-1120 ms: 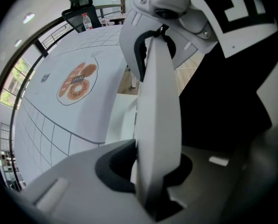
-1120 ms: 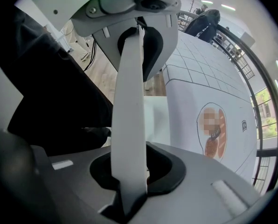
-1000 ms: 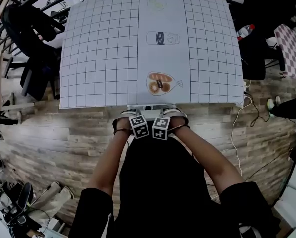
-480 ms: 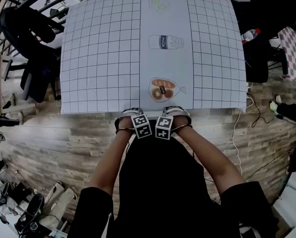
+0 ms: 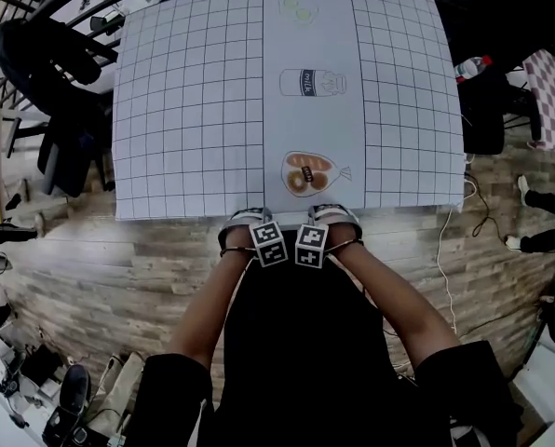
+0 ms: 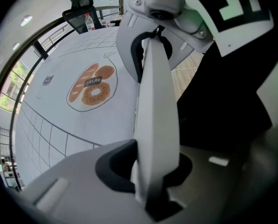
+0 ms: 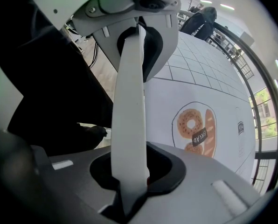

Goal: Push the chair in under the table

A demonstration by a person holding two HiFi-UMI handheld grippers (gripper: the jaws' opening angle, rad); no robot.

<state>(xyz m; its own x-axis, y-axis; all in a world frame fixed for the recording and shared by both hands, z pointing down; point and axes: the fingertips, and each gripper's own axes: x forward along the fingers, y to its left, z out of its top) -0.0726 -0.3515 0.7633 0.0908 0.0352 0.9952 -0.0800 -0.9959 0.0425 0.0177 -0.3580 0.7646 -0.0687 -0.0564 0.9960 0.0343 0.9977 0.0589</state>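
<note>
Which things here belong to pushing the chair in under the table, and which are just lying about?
Part of the job:
- white chair rail, clamped in the left gripper and the right gripper
- grid-covered table

Just lying about:
- plastic bottle
- black chair
- bread drawing printed on the tabletop

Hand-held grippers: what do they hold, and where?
The left hand-held gripper and the right hand-held gripper each clamp what seems the chair's white rail.

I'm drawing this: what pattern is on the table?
The table is white with black grid lines, plain down the middle strip. Best seen in the head view.
</note>
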